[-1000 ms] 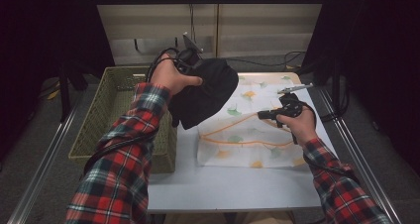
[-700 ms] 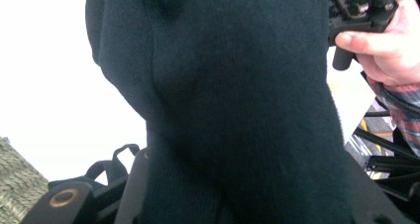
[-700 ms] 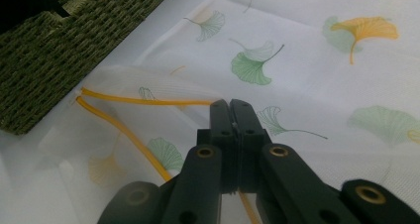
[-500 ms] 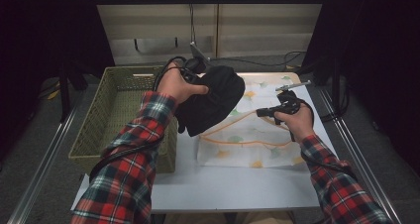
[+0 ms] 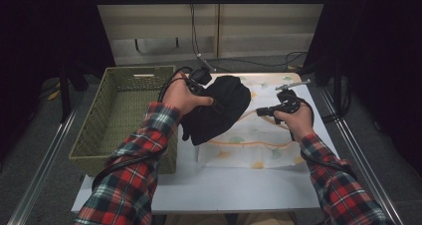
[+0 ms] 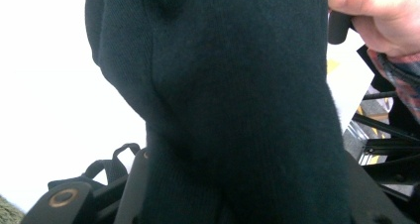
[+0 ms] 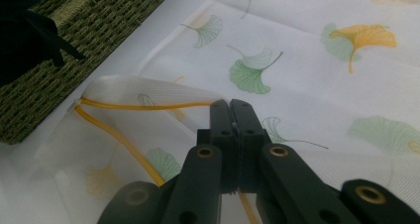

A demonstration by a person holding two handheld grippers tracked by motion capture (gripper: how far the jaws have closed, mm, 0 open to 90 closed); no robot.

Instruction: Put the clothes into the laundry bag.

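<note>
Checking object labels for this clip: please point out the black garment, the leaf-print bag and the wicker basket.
black garment (image 5: 226, 105), high view, on the middle of the bunched cloth.
leaf-print bag (image 7: 317, 80), right gripper view, on the flat printed fabric.
wicker basket (image 5: 99, 113), high view, on its woven left wall.

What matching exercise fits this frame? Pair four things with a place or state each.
Things:
1. black garment
2. woven basket
3. leaf-print bag
4. right gripper

States:
a. flat on the table, mouth lifted at its orange edge
b. jaws shut on the bag's edge
c. hanging from the left gripper
d. at the table's left end, nothing visible inside

Pairs: 1-c, 2-d, 3-a, 4-b
</note>
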